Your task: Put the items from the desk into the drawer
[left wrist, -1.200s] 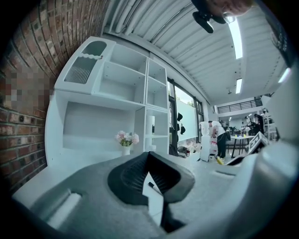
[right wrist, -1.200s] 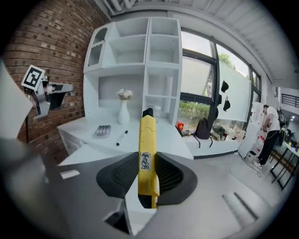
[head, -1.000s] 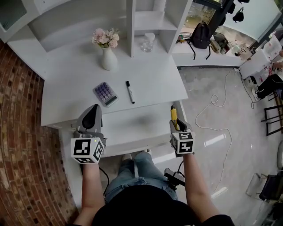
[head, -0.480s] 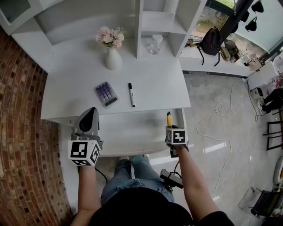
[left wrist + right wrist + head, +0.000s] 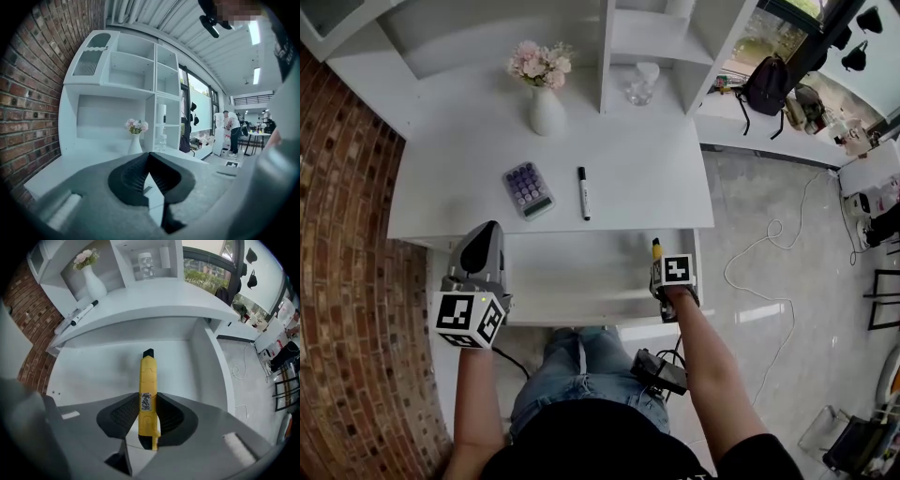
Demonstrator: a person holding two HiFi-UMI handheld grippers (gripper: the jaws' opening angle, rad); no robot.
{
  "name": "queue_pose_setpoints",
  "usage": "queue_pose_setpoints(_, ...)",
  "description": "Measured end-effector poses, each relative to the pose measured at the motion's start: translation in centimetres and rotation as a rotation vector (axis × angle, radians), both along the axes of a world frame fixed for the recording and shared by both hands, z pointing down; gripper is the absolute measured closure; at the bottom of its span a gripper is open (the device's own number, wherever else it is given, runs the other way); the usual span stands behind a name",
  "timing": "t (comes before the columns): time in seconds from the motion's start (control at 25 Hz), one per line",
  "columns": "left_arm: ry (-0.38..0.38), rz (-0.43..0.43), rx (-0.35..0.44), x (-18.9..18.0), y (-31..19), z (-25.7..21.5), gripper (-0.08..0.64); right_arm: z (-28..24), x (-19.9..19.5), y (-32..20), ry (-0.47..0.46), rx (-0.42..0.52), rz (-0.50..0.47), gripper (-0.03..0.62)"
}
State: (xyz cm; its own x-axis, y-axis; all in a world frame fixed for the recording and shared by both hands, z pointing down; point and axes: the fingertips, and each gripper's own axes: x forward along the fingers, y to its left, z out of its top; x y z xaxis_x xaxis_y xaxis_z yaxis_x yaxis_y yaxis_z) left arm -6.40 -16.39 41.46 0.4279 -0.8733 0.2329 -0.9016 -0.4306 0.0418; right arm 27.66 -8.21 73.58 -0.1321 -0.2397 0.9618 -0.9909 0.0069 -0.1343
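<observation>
My right gripper (image 5: 148,398) is shut on a yellow utility knife (image 5: 148,373), whose black tip points into the open white drawer (image 5: 98,366). In the head view this right gripper (image 5: 660,270) hangs over the drawer's (image 5: 572,279) right end, the knife (image 5: 656,249) sticking out ahead of it. A purple-keyed calculator (image 5: 528,188) and a black marker (image 5: 583,193) lie on the desk (image 5: 459,192) behind the drawer. My left gripper (image 5: 490,228) is shut with nothing in it at the drawer's left end; its jaws (image 5: 149,155) meet at the tips.
A white vase of pink flowers (image 5: 546,98) stands at the back of the desk, a glass jar (image 5: 642,84) in the shelf unit beside it. A brick wall (image 5: 347,281) runs along the left. A white cable (image 5: 769,253) lies on the floor at right.
The right gripper has tipped nose-down over the drawer with the knife and edged slightly left. The left gripper has hardly moved. The head view has shifted.
</observation>
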Motion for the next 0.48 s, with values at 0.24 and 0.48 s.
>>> queue_pose_setpoints(0.24,0.021,0.008,-0.023,0.9,-0.7,0.1,0.561,2.6,1.2,0.3,0.033,-0.077,0.001,0.468)
queue_pose_setpoints(0.48,-0.002,0.028,-0.029,1.8,-0.8,0.0,0.561,4.5,0.7,1.3,-0.002,-0.128,0.037,0.466)
